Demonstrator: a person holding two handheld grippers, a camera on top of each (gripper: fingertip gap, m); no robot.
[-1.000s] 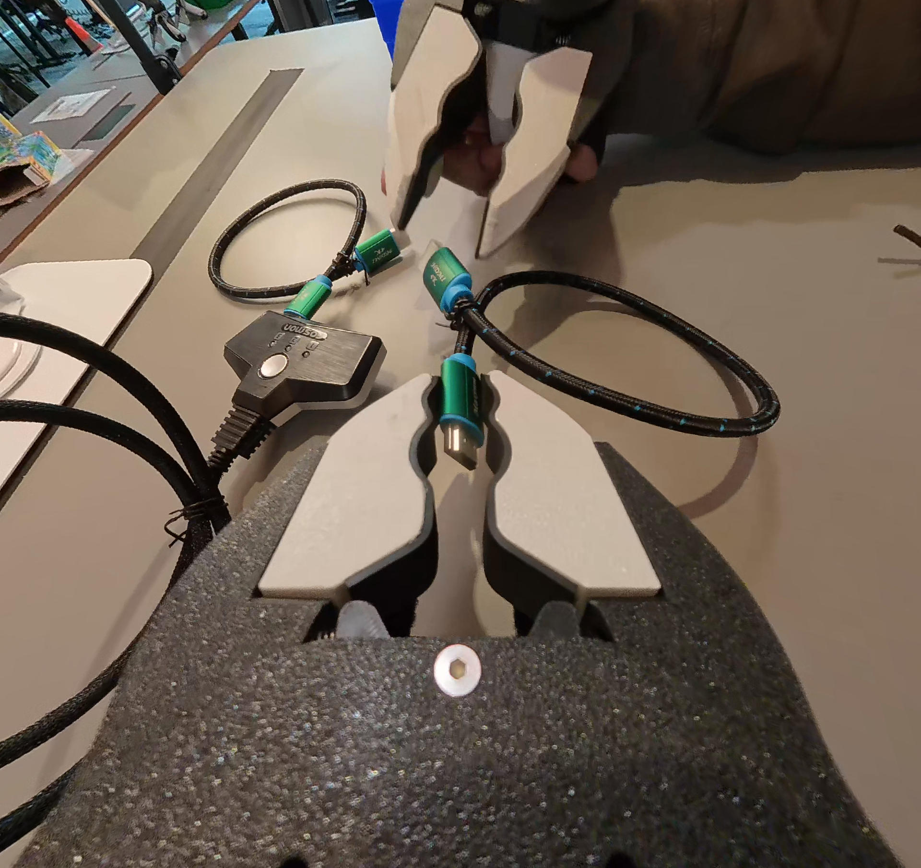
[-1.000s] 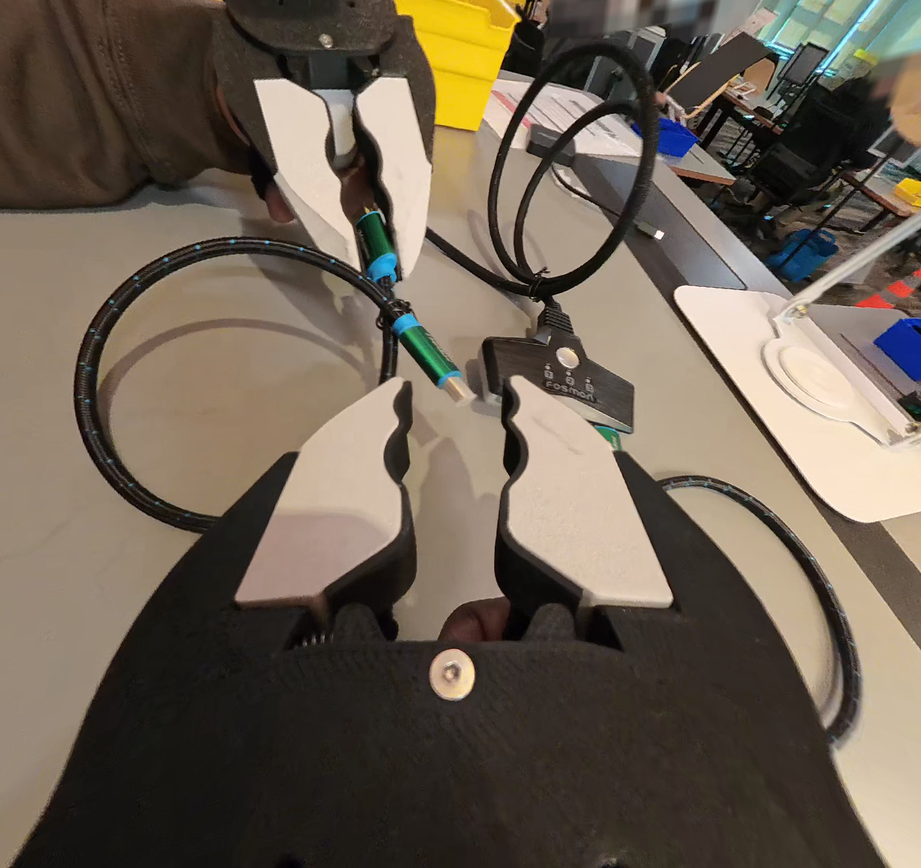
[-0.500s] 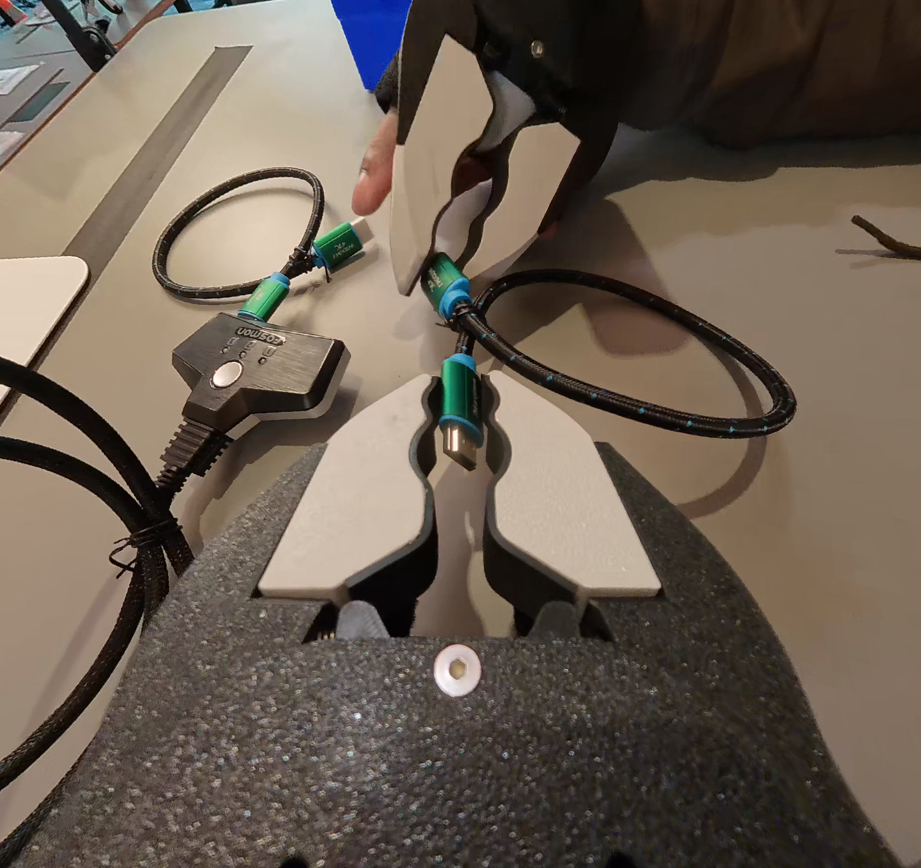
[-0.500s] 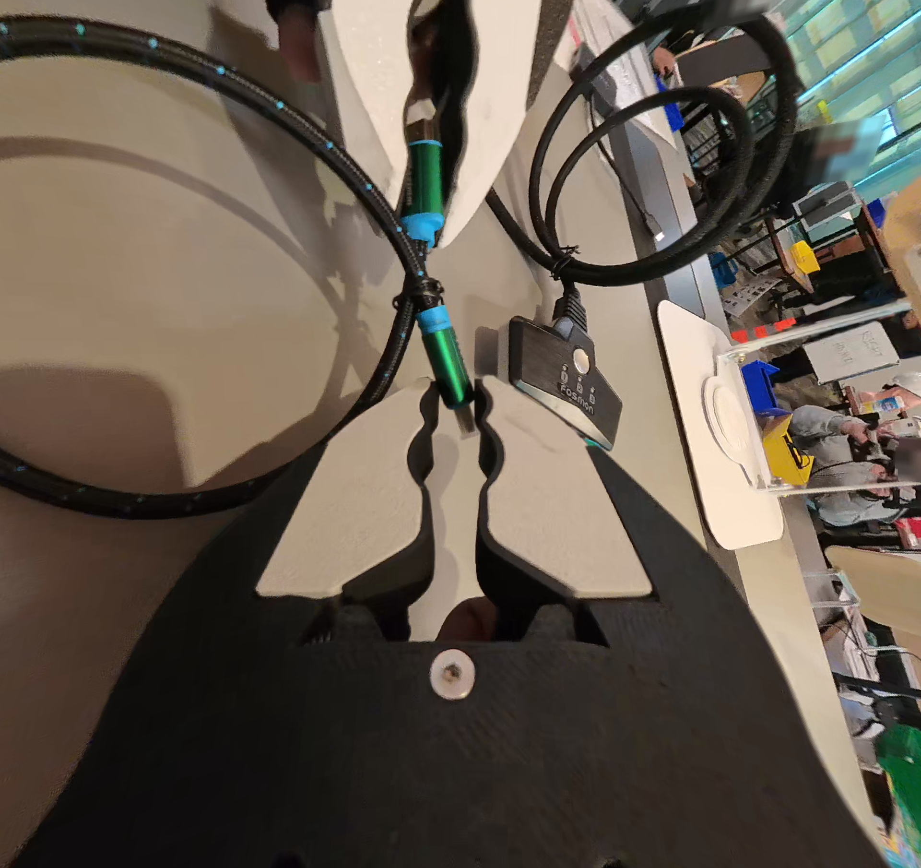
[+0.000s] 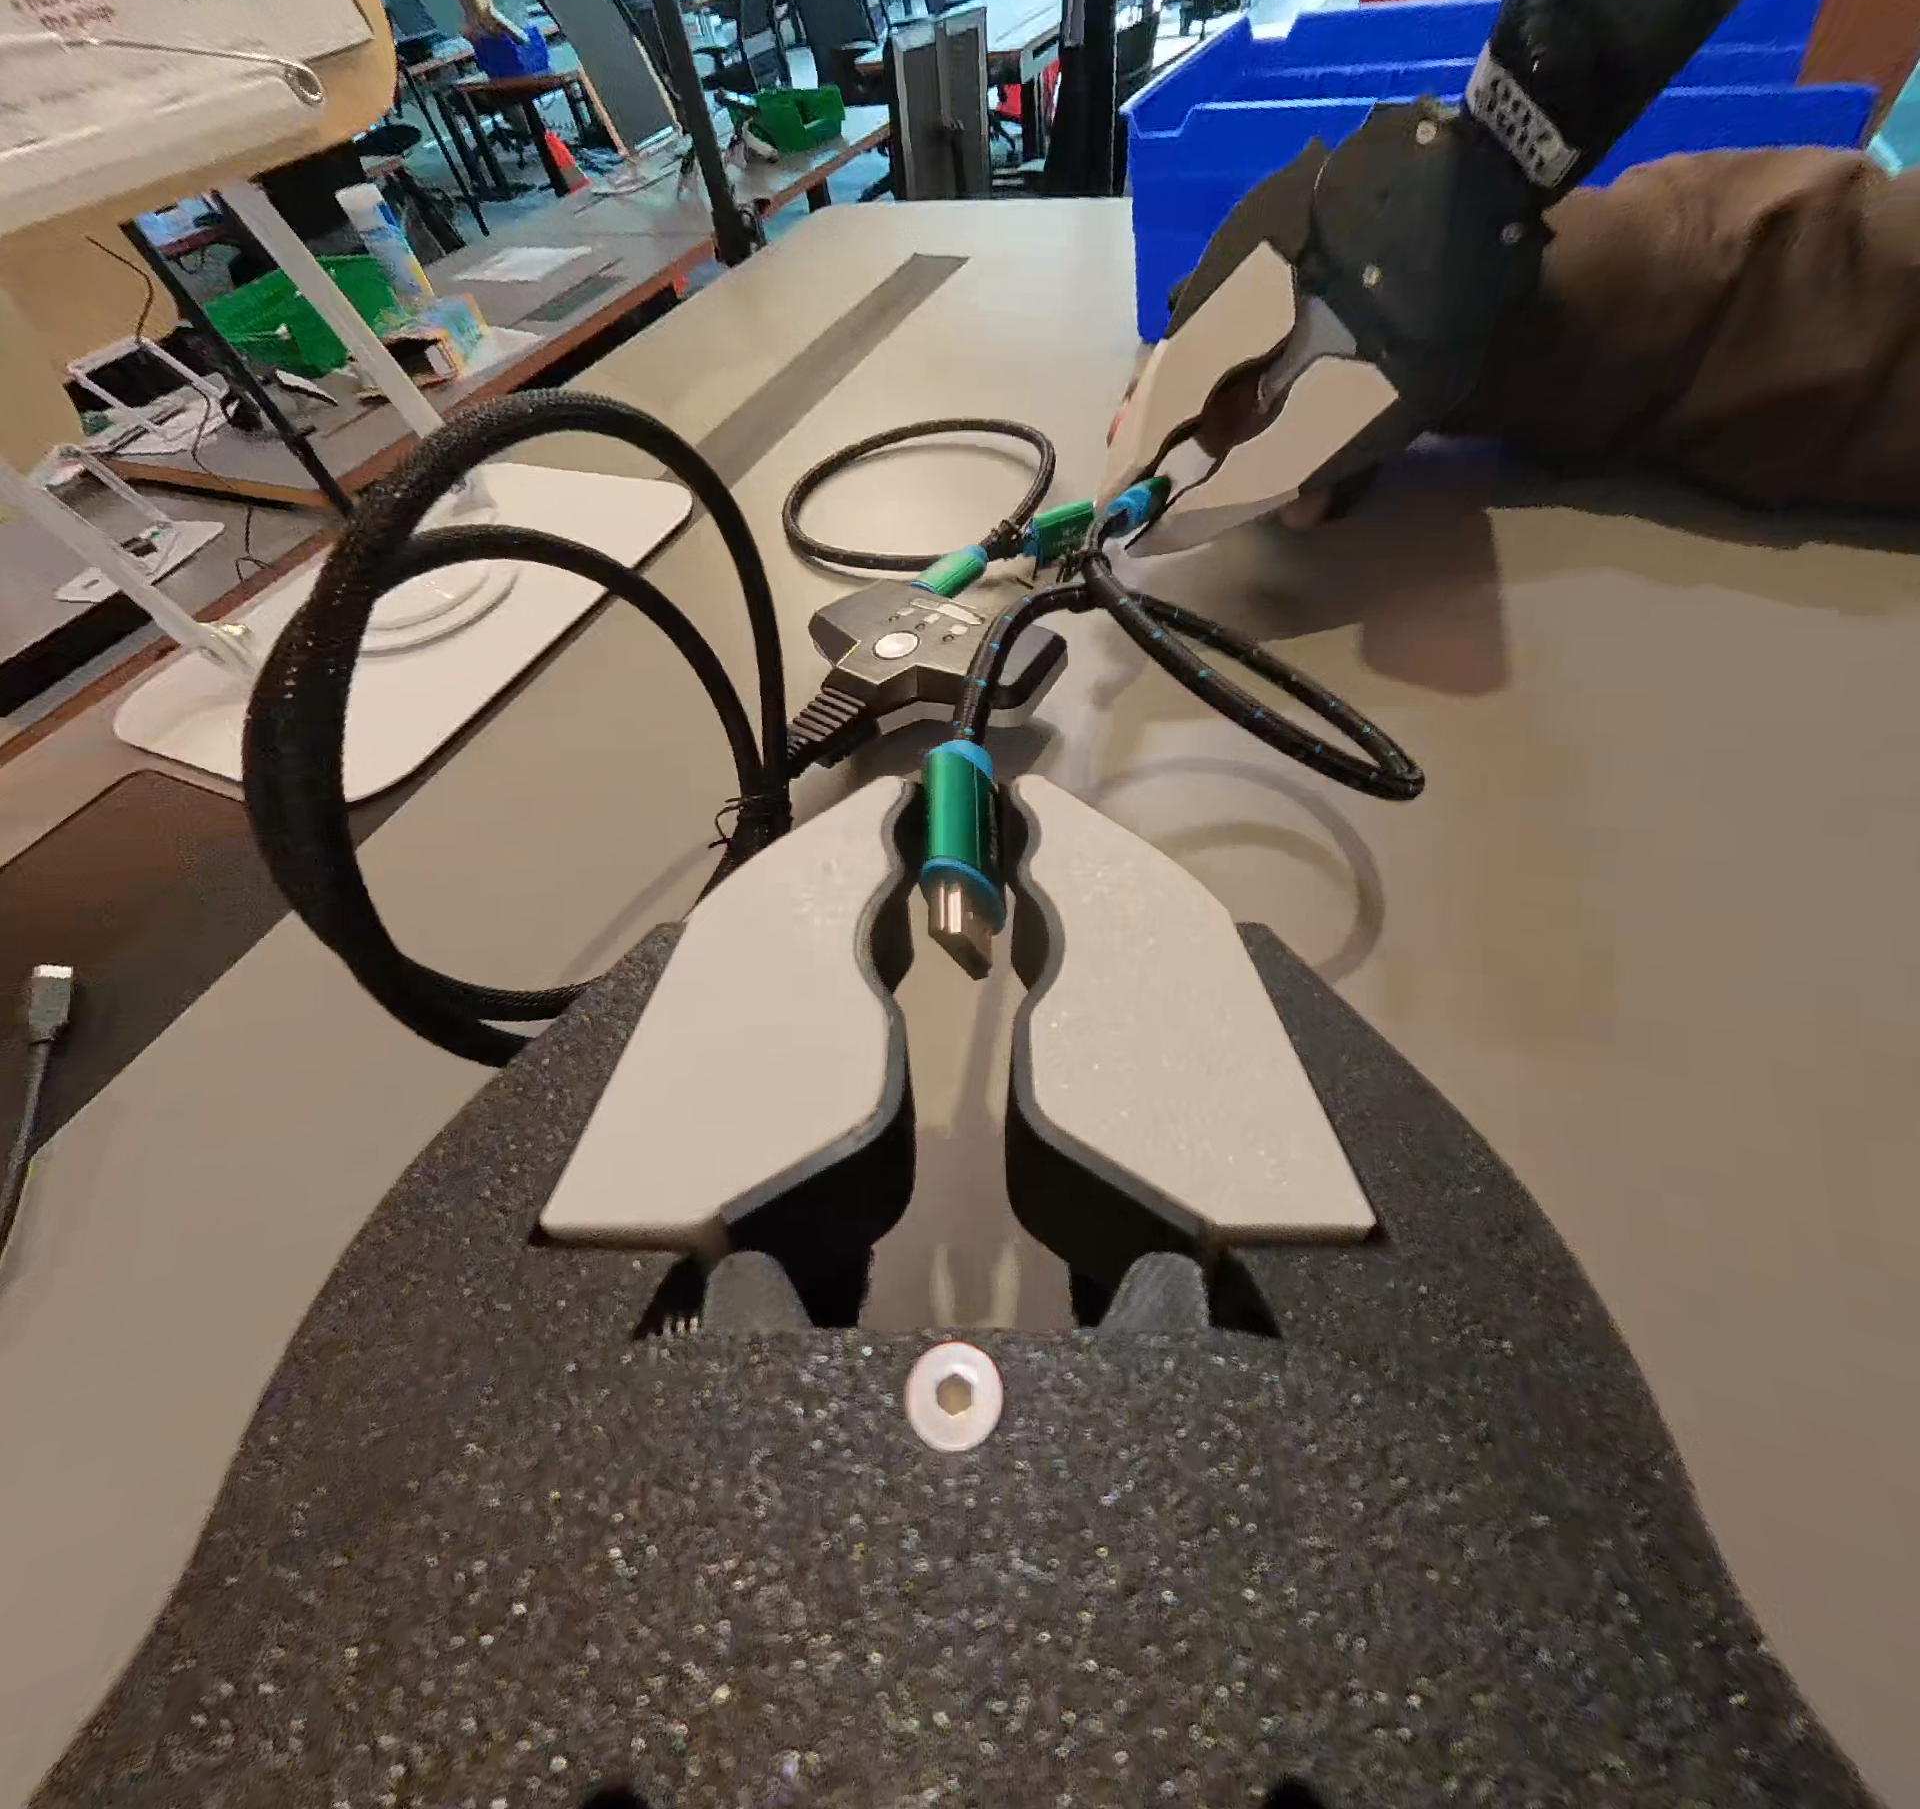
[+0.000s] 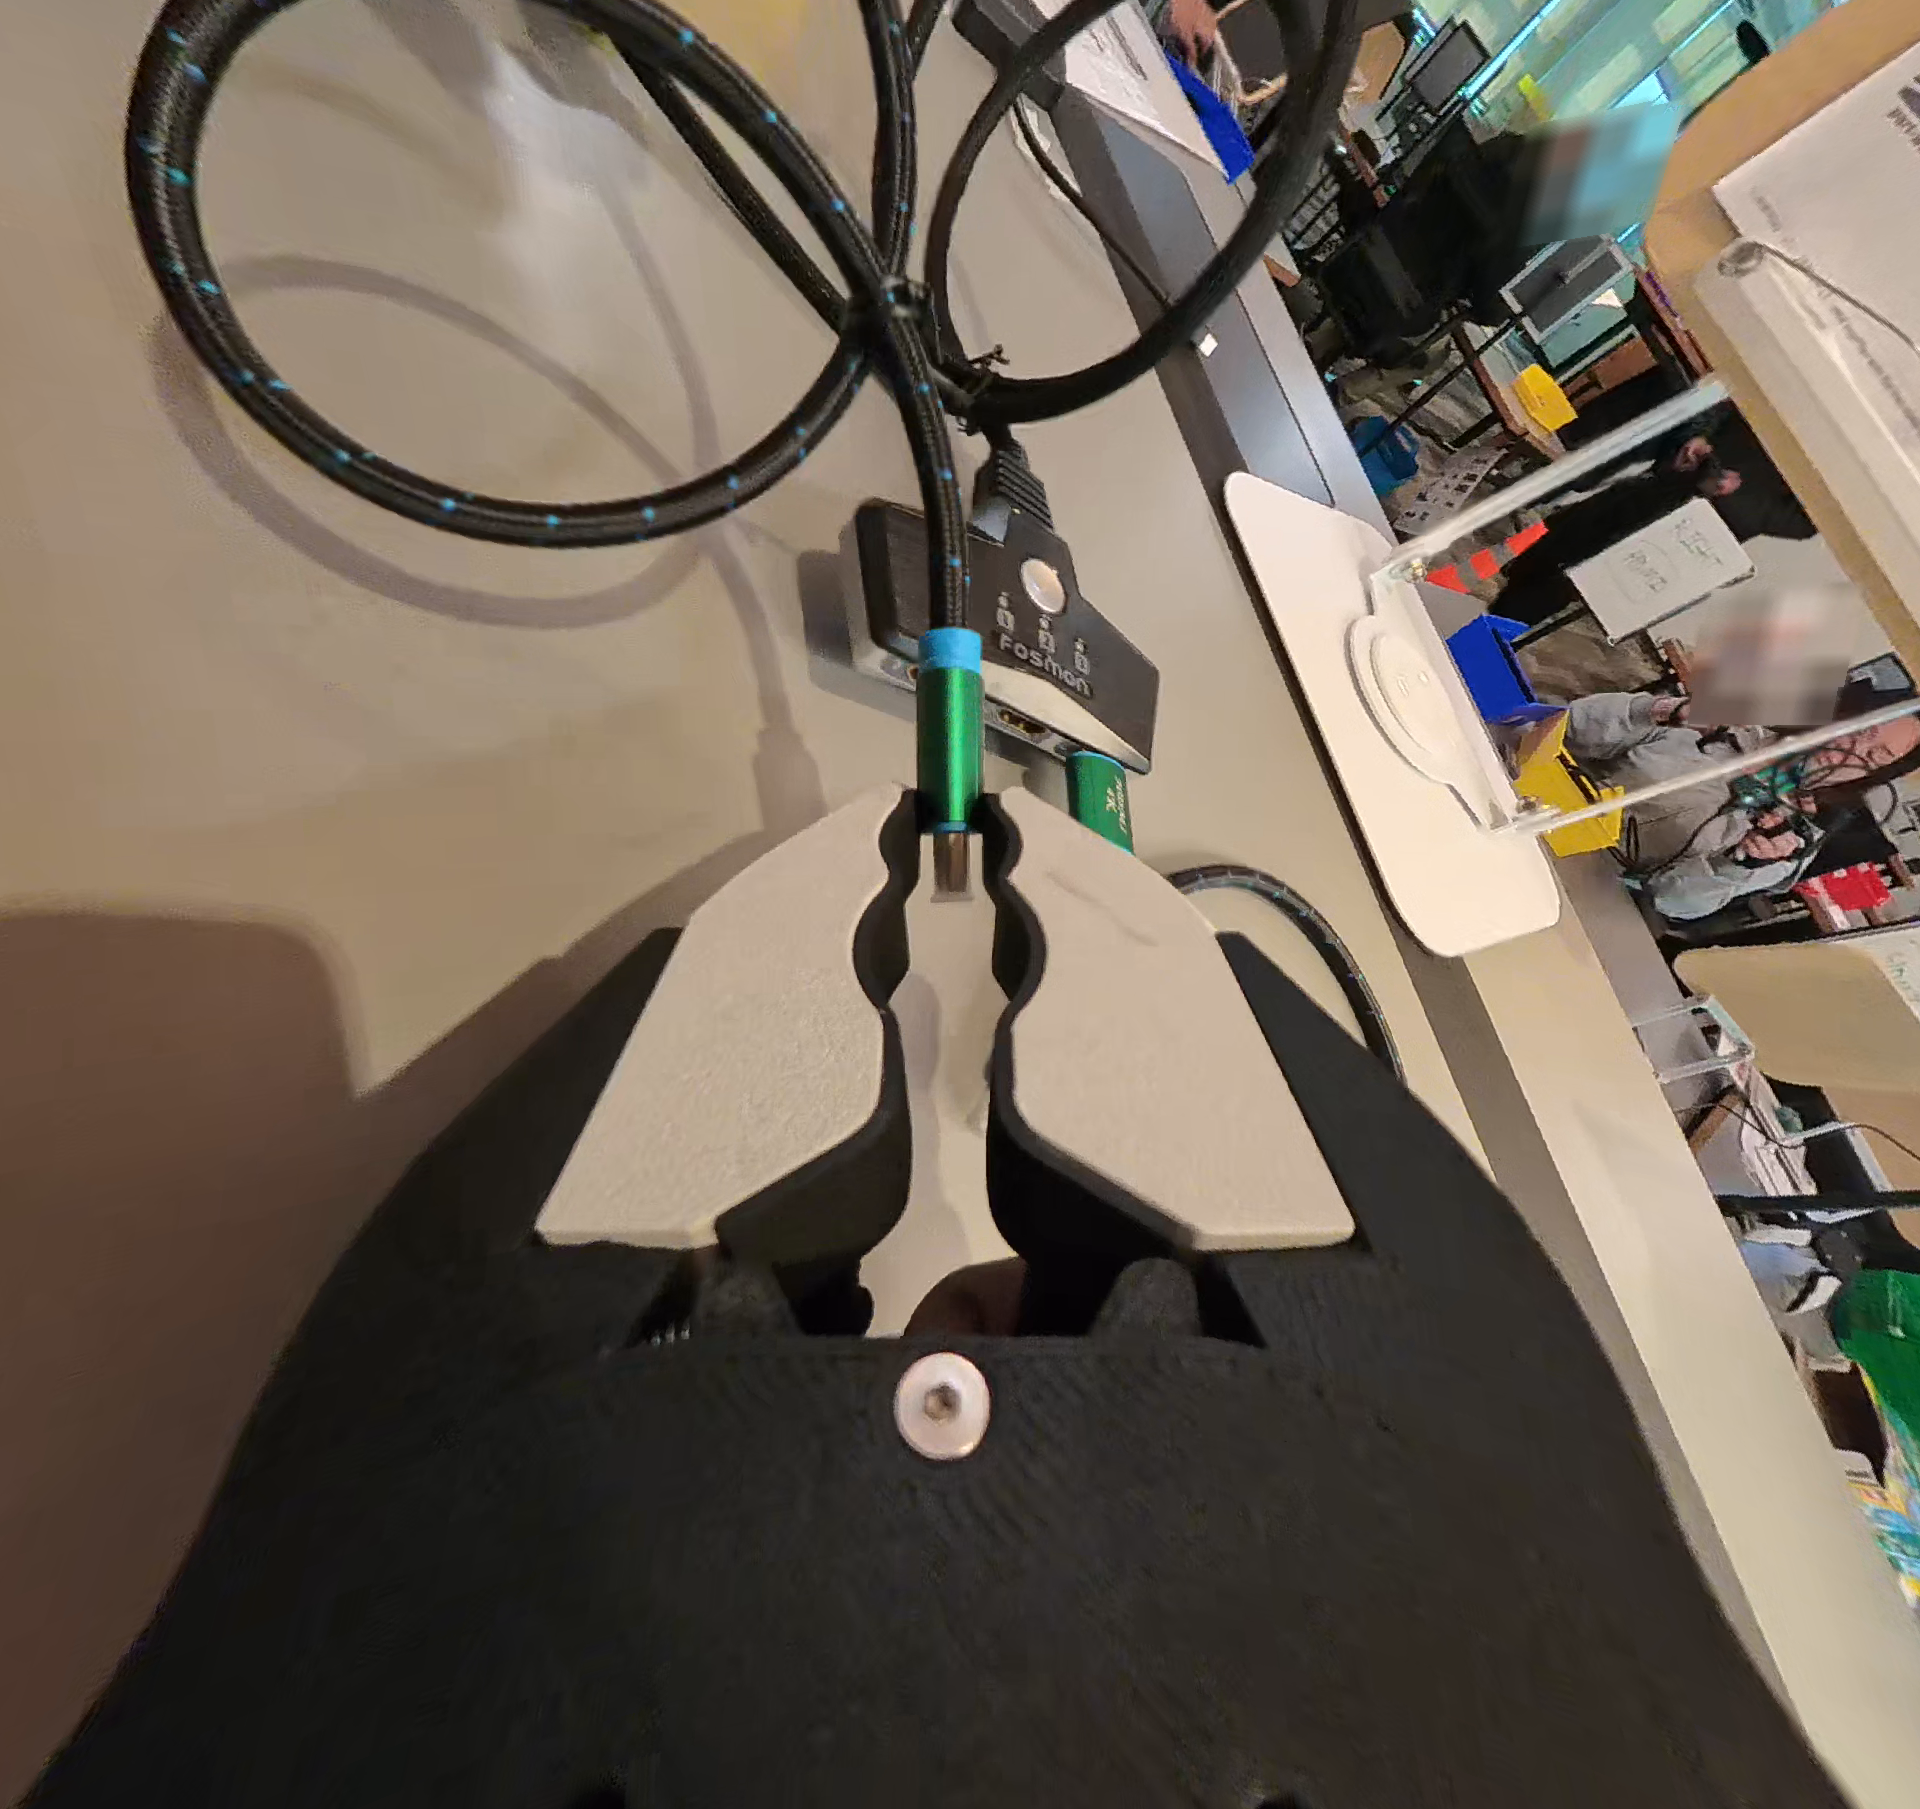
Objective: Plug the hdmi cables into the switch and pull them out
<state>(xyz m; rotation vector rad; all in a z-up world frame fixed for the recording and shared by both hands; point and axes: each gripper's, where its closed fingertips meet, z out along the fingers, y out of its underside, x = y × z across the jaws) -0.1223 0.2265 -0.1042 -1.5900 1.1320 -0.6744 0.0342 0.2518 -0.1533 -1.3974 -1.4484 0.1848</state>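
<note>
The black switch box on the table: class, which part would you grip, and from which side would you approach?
Probably grip the black switch box across its narrow neck, beside its thick black cable, coming from above. It lies flat on the table, and its wide end is crowded by green plugs.

Two grippers, four green plugs (two held), one black switch box.

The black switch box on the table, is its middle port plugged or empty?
Empty. The black switch box shows a bare middle port; one green plug sits in the neighbouring port.
</note>
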